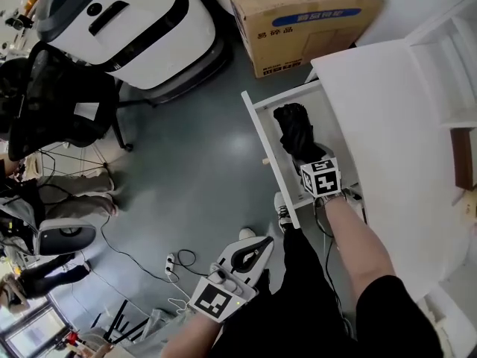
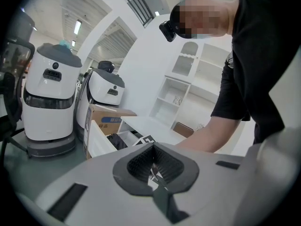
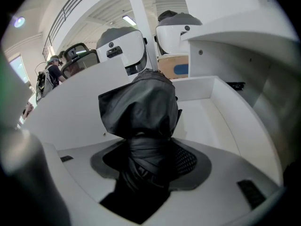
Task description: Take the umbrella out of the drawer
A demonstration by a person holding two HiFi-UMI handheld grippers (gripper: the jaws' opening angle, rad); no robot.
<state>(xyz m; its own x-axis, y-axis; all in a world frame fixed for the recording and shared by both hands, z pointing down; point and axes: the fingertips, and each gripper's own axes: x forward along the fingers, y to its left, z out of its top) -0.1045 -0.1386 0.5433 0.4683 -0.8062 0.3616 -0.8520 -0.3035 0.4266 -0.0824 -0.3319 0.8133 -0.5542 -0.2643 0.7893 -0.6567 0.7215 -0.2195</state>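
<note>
A folded black umbrella (image 1: 297, 131) lies in the open white drawer (image 1: 265, 137) that is pulled out from the white cabinet (image 1: 395, 148). My right gripper (image 1: 316, 168) reaches into the drawer and is shut on the umbrella's near end. In the right gripper view the black fabric (image 3: 141, 112) is squeezed between the ribbed pads (image 3: 190, 160), above the drawer floor (image 3: 211, 112). My left gripper (image 1: 257, 247) hangs low over the grey floor, away from the drawer, shut with nothing in it. In the left gripper view its pads (image 2: 138, 166) meet, and the drawer (image 2: 101, 140) lies beyond.
A cardboard box (image 1: 302, 17) stands on the floor just behind the drawer. A big white and black machine (image 1: 130, 21) is at the back left, a black office chair (image 1: 63, 103) at the left. Cables and a power strip (image 1: 170, 263) lie on the floor. My feet (image 1: 283, 213) stand by the drawer front.
</note>
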